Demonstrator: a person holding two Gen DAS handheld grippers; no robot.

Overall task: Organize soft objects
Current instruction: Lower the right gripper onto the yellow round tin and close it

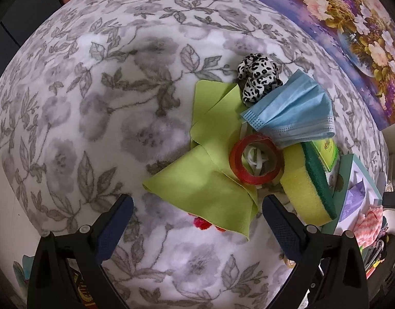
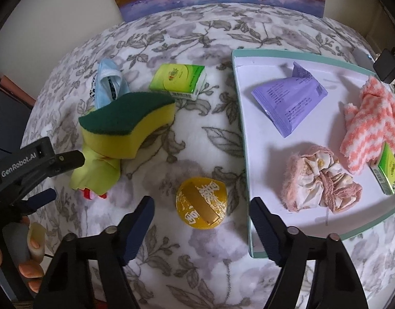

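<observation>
Grey floral fleece covers the surface. Left wrist view: left gripper, jaws wide and empty, hangs over a limp green cloth at centre, best pinched at a fold; it half hides something red. Right wrist view: right gripper, jaws part-open and empty, brackets a yellow pouch at lower centre; its softness is unclear.

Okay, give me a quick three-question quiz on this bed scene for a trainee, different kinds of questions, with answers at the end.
1. True or false: the sponge lies inside the tray.
2. What lies inside the red tape ring? A) white cord B) a coin C) nothing
3. Which fluffy striped item sits at the tray's far right?

Key: 1 false, it rests on the green cloth. 2 A. 3 the pink and white sock.
</observation>
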